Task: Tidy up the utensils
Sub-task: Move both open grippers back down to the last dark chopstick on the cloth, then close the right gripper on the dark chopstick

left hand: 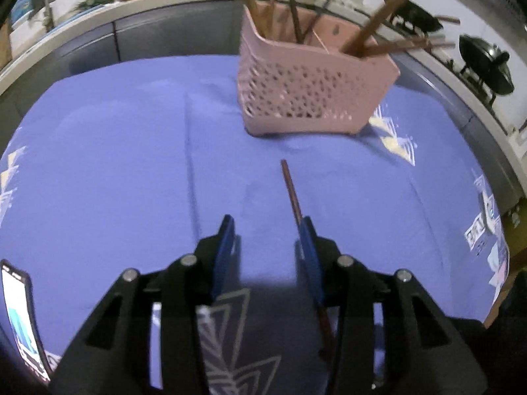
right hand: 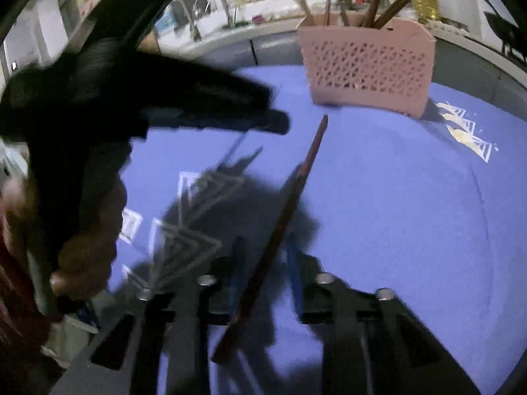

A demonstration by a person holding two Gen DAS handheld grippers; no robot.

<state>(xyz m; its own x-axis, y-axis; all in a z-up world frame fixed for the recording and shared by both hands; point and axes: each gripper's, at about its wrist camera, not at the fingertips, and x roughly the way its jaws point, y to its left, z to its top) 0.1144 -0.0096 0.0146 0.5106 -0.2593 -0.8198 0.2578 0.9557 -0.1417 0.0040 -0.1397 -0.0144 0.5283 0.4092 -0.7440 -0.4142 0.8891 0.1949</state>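
One dark-brown wooden chopstick is lying between the right gripper pads, gap narrow, contact unclear. Left gripper is hovering half-open, empty. Next: lifting toward far pink perforated plastic basket.

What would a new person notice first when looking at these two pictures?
First, the pink perforated basket standing at the far side of the blue cloth, with brown chopsticks leaning out of its top. Next, a single brown chopstick lying on the cloth, running between the fingers of the right claw. The left claw hangs just above the cloth with nothing between its fingers, the same chopstick beside its right finger.
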